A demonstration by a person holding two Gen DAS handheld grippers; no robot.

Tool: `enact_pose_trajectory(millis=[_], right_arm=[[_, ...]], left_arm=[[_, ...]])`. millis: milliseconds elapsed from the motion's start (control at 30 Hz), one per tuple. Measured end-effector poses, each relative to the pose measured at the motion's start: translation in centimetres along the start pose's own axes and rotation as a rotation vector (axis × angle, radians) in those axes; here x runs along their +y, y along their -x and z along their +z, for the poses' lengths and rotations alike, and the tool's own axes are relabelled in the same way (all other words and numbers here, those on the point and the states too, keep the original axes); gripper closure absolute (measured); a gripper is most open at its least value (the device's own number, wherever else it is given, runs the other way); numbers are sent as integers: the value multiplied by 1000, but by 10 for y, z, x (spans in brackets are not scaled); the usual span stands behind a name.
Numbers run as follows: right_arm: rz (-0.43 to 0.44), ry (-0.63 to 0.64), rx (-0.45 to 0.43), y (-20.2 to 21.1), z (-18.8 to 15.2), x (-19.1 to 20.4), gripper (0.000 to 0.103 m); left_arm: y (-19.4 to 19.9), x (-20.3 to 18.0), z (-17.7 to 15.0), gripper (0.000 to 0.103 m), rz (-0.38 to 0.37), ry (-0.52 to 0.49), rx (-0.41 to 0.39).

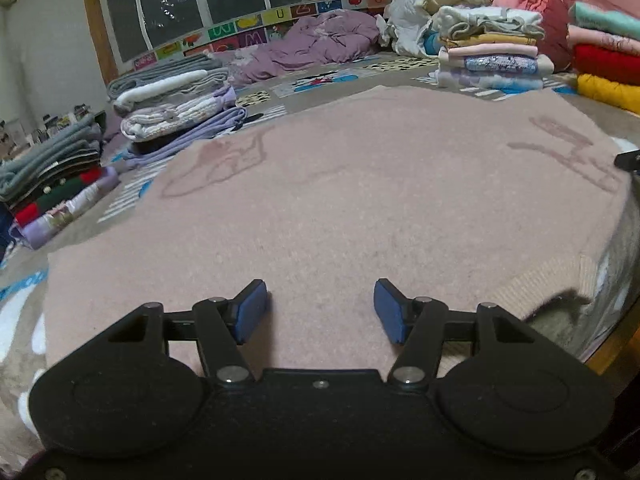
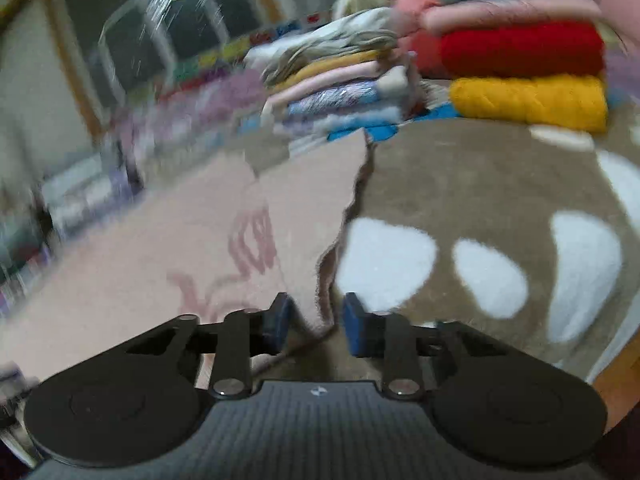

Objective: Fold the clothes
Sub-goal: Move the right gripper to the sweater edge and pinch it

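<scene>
A pale pink knitted garment [image 1: 360, 200] lies spread flat on the patterned carpet, with a faint darker pink motif on it and a ribbed hem [image 1: 548, 284] at its near right corner. My left gripper [image 1: 320, 310] hovers open over the garment's near edge, nothing between its blue pads [image 1: 252, 308]. In the right wrist view the same garment [image 2: 180, 240] fills the left half, its right edge [image 2: 336, 248] running toward me. My right gripper [image 2: 316, 322] is open, with that edge lying between the fingers. The right wrist view is motion-blurred.
Stacks of folded clothes stand around: grey and lilac piles [image 1: 176, 100] at the left, a pastel pile [image 1: 492, 52] at the back, red and yellow folded knits [image 2: 528, 76] at the right. A crumpled purple garment [image 1: 316, 44] lies by the window. Brown carpet with white patches [image 2: 488, 272] is to the right.
</scene>
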State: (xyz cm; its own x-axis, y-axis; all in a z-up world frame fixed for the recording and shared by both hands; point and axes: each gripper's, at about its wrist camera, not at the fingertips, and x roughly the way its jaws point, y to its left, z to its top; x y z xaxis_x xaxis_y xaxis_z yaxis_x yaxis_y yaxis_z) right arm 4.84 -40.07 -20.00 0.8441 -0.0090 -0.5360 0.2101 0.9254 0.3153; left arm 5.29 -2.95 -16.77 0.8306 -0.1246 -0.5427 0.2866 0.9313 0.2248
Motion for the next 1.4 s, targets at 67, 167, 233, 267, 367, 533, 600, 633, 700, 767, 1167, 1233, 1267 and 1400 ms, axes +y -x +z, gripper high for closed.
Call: enact_pose_trajectory(millis=[67,167,233,267,367,533,600,633,700,767,1167,1233,1267,1400], right_arm=[[-9,3,-7,3,-2,-1,80],[21,-41,-14,6,-3,-5,76],[40,-70,-19,8,-3,-8,68],[50,-84,-21,9,-3,-9,67],[80,-128,-29,13,-4,-14,62],[131,-189,-33,15,-5,-19,56],[154,-201,-25,13,-6,-20,54],[165,-207,-22,12,-7,-20,54],[179,-230,-19,10,-7,-21,54],[200,-264,-14,8,-8,-23,54],[367,-811,2,1,-43,-67,70],[381,-821,14,-1,-44,-65,69],[387,-810,13,-4,-42,-62,67],[405,-821,7,-18,-39,-58,69]], left_arm=[[0,3,1,39,-9,19,6],[-1,9,2,38,-23,49,15],[1,9,3,38,-29,57,19],[2,9,4,38,-33,60,21],[5,11,11,37,-68,95,27],[-2,10,39,37,-147,174,78],[-8,1,53,33,-164,167,88],[-10,-5,61,32,-169,165,86],[-15,-18,76,31,-192,156,78],[-22,-31,90,31,-231,145,73],[-64,-83,168,31,-402,220,68],[-69,-88,171,31,-403,214,76],[-73,-91,172,31,-400,208,81],[-91,-98,181,31,-396,215,105]])
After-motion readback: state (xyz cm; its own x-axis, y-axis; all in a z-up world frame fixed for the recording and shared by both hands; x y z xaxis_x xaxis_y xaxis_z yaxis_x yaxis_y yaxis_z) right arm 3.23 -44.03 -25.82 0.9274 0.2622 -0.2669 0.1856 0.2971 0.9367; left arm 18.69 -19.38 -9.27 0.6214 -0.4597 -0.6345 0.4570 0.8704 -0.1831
